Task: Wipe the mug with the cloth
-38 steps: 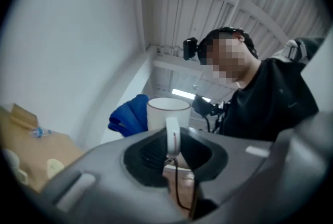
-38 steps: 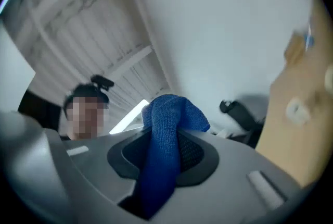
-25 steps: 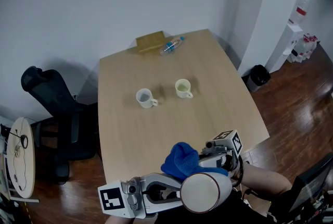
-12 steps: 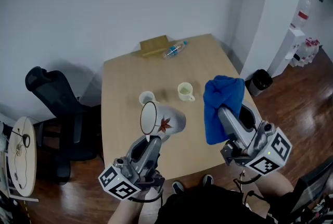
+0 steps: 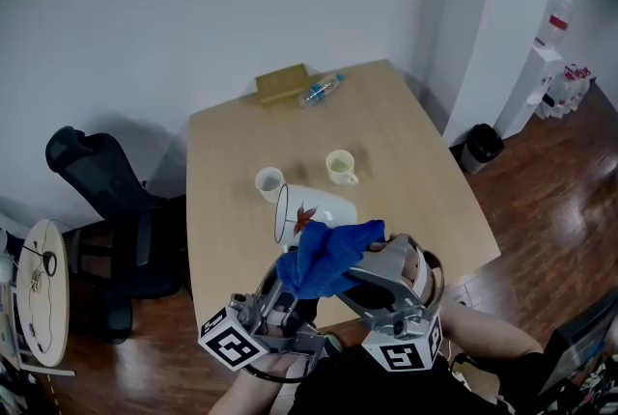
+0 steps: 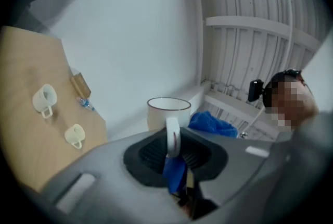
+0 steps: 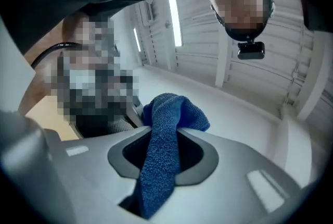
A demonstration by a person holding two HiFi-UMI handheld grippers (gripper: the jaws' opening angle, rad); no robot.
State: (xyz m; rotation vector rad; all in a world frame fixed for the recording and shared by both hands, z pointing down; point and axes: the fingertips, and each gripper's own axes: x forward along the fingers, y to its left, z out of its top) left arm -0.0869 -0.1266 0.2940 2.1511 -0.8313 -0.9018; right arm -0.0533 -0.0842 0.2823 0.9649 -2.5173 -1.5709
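Pinching the handle of the mug, our left gripper has its jaws closed tight. Our right gripper clamps the blue cloth, bunched right by the mug's side, both held above the surface. We judge the mug rigid, slick and breakable, best held by that handle, and the cloth soft and light. A white cup and a pale cup sit beyond, with an office chair at left.
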